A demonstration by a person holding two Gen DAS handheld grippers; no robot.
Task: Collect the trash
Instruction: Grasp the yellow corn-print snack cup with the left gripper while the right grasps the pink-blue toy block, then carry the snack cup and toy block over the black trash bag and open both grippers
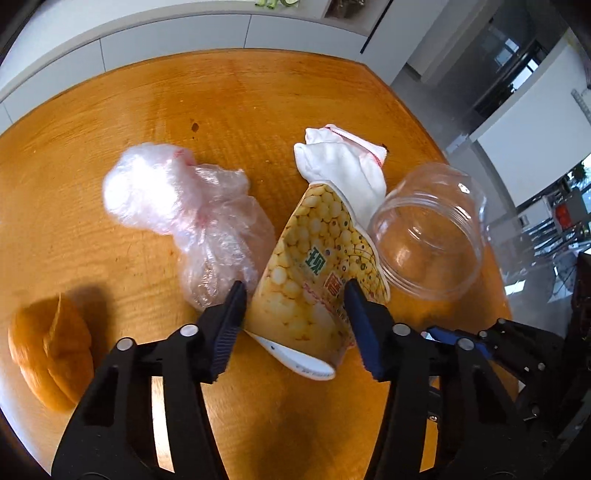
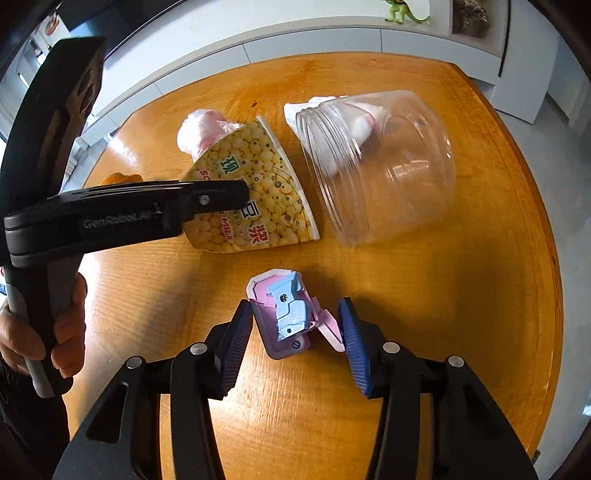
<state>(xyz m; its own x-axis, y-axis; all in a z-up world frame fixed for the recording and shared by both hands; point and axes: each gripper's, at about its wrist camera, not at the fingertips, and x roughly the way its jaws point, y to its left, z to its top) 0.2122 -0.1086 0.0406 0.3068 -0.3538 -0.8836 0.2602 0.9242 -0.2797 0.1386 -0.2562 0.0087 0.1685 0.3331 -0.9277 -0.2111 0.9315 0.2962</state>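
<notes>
A flattened yellow soy-milk paper cup (image 1: 317, 280) lies on the wooden table (image 1: 221, 92). My left gripper (image 1: 295, 295) is open, its fingers on either side of the cup, not closed on it. The cup also shows in the right wrist view (image 2: 258, 192), with the left gripper's finger over it. A small pink and blue plastic toy piece (image 2: 286, 314) lies on the table between the open fingers of my right gripper (image 2: 295, 317). A crumpled clear plastic bag (image 1: 184, 206), a white cloth (image 1: 340, 166) and orange peel (image 1: 48, 350) lie nearby.
A clear plastic jar (image 2: 376, 162) lies on its side right of the cup, also in the left wrist view (image 1: 428, 229). White cabinets (image 2: 295, 40) stand behind the table. The table's right edge (image 2: 546, 258) curves close by. A green toy dinosaur (image 2: 400, 11) stands on the cabinet.
</notes>
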